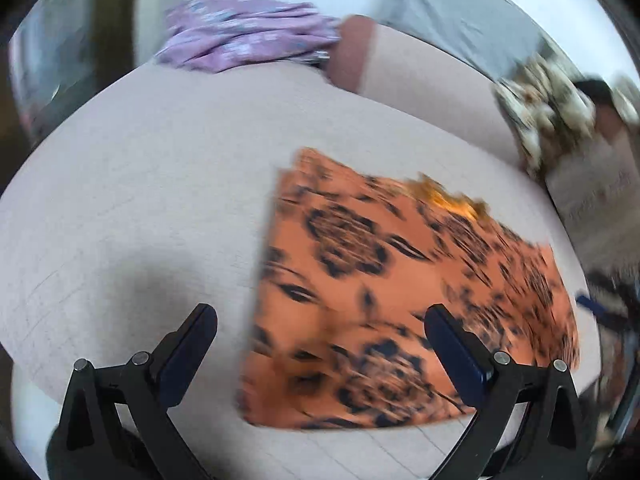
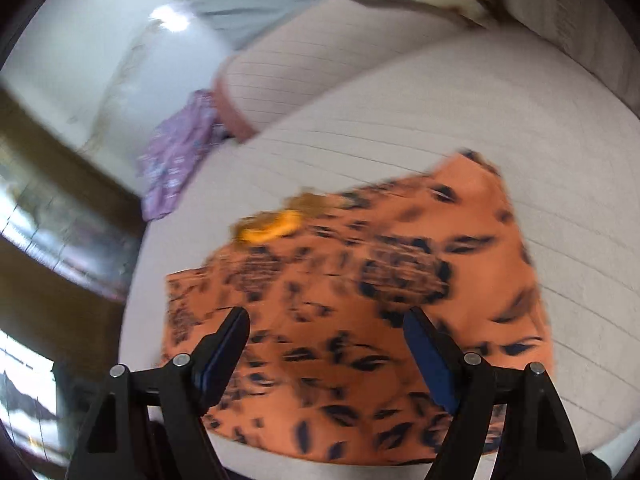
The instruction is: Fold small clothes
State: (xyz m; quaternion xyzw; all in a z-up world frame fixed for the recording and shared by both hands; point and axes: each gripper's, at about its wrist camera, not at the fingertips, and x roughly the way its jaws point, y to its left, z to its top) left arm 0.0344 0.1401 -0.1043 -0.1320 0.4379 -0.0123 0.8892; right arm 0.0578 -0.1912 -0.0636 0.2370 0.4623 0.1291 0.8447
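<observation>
Left wrist view: the left claw [image 1: 320, 320] stands wide with nothing between its pads, hovering over the pale sofa cushion [image 1: 140, 168]. The orange patterned garment [image 1: 392, 280] lies flat on the cushion, mostly right of the claw's centre; its left edge is straight, suggesting a fold already made. A purple garment [image 1: 244, 32] lies crumpled at the far left, and a floral cloth [image 1: 548, 112] at the far right. Right wrist view: the right claw [image 2: 326, 320] is likewise wide and empty, above the garment's near part. The fabric looks thin, light and limp; it should drape and slide easily, so pinching it at corners or along an edge seems the likeliest hold.
</observation>
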